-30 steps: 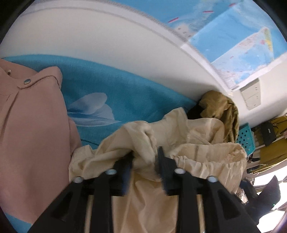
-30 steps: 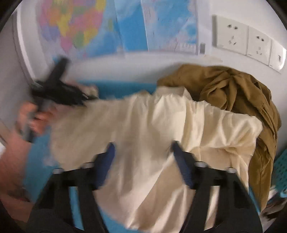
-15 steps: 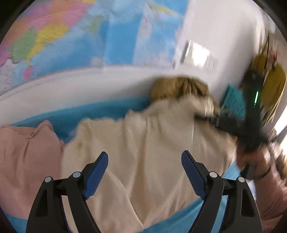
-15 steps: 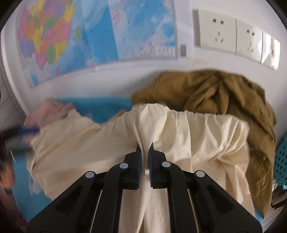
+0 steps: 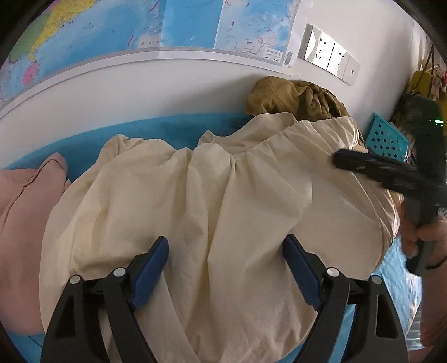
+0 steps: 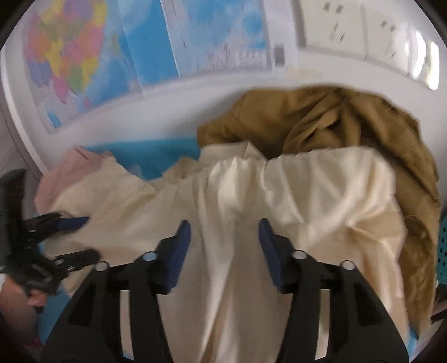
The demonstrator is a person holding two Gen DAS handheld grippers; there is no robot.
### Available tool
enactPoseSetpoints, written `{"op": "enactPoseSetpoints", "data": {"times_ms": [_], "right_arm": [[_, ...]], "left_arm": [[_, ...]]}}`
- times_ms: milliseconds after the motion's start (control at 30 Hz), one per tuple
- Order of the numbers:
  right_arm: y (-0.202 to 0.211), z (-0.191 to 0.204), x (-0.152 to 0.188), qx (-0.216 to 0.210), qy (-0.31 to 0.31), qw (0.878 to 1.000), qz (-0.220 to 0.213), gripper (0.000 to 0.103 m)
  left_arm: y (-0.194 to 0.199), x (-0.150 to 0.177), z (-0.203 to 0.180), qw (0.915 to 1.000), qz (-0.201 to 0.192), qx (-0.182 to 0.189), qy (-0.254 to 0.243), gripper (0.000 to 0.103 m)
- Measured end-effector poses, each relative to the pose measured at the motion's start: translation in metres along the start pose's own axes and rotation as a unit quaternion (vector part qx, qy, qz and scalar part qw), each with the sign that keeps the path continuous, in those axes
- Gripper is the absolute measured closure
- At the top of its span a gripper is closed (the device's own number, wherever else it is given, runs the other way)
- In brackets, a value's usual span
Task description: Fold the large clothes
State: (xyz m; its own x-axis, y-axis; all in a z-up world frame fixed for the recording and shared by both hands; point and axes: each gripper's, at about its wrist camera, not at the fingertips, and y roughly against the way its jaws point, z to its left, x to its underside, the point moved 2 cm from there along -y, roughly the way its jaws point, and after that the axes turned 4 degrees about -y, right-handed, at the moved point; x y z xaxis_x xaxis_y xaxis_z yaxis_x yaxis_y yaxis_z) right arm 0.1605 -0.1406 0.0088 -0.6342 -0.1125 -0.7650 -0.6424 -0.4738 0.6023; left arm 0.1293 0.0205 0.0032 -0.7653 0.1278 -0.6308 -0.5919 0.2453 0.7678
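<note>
A large cream garment (image 5: 212, 190) lies crumpled on the blue bed cover (image 5: 167, 125). My left gripper (image 5: 226, 243) hovers over the garment's near part, open wide, its pads clear of the cloth. In the right wrist view the same cream garment (image 6: 293, 190) spreads out ahead. My right gripper (image 6: 223, 226) is over its middle with its jaws opening. A raised fold of the cloth stands between the blue pads, and they do not press on it. The right gripper (image 5: 363, 164) also shows at the right of the left wrist view, the left gripper (image 6: 69, 237) at the left of the right wrist view.
An olive-brown garment (image 6: 335, 117) is heaped against the wall behind the cream one. A pink garment (image 5: 22, 209) lies to the left. A blue perforated basket (image 5: 388, 136) stands at the right. Maps (image 5: 139, 25) and wall sockets (image 5: 327, 53) are on the white wall.
The left gripper let go of the cream cloth, opened wide and swung round to face the wall. The right gripper shut on a fold of the cream garment, then opened again.
</note>
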Motion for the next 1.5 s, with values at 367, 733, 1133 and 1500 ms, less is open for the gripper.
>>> {"op": "enactPoseSetpoints", "data": {"times_ms": [367, 733, 1133, 1500], "right_arm": [[-0.008, -0.063, 0.025, 0.03, -0.05, 0.998, 0.025, 0.064], [-0.019, -0.074, 0.024, 0.016, -0.085, 0.995, 0.048, 0.052], [0.099, -0.07, 0.1, -0.106, -0.163, 0.98, 0.04, 0.023], [0.067, -0.095, 0.126, -0.114, -0.314, 0.942, 0.019, 0.018]], "left_arm": [[-0.008, 0.0, 0.002, 1.0, 0.0, -0.002, 0.002, 0.015], [-0.01, -0.003, 0.014, 0.9998, -0.007, -0.004, 0.017, 0.011], [0.109, 0.081, 0.062, 0.9913, -0.087, -0.051, 0.085, 0.012], [0.045, 0.088, 0.072, 0.9935, -0.012, 0.012, 0.112, 0.008]]}}
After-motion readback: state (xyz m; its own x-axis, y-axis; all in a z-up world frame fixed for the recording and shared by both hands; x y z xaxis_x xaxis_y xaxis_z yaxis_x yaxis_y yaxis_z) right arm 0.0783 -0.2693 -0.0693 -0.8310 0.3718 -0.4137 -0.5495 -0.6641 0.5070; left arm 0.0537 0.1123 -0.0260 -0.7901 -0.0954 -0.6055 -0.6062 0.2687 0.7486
